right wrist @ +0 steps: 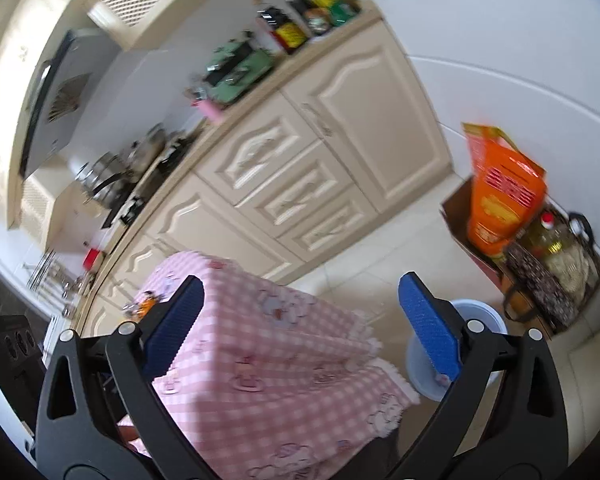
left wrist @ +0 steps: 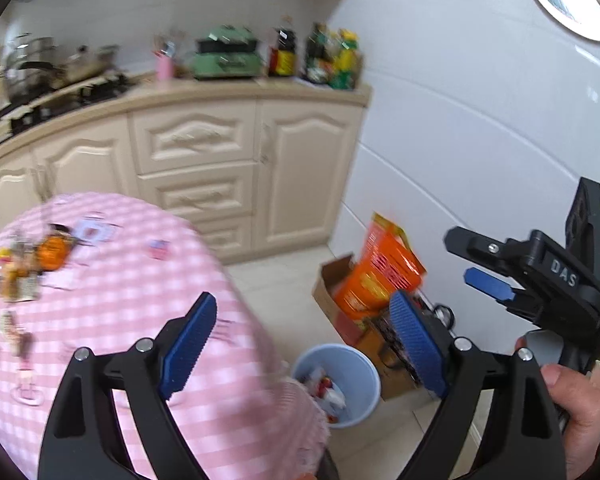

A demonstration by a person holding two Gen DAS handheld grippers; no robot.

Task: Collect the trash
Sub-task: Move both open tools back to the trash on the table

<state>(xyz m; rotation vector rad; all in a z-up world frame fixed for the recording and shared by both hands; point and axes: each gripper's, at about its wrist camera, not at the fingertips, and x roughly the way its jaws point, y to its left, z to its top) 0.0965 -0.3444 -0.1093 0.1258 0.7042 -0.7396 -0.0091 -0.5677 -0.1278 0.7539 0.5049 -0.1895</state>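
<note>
Kitchen scene recorded from both wrist cameras, with some motion blur. The left gripper (left wrist: 304,344) is shown with its blue ribbed pads spread wide and nothing held between them. Below and between its jaws, on the pale tiled floor, a round light-blue plastic bin (left wrist: 354,376) is seen with crumpled wrappers inside; it stands just beside the hanging edge of a pink-and-white checked tablecloth (left wrist: 140,280) covering a table. Beyond the left jaw, far to its outer side, a small heap of orange and brown snack wrappers (left wrist: 28,264) is seen lying on the cloth. Beyond the right jaw, an open brown cardboard box (left wrist: 328,292) holding an orange printed carton is set against the white wall.

The right gripper (right wrist: 302,324) is likewise seen wide open and empty; in the left wrist view it appears to the outer side of the right jaw, held by a hand (left wrist: 576,396). In the right wrist view the tablecloth corner is framed between the jaws, the bin is partly hidden behind the right pad, and the wrappers are glimpsed just beyond the left pad. Cream panelled cabinets (right wrist: 300,152) are seen farther ahead.
</note>
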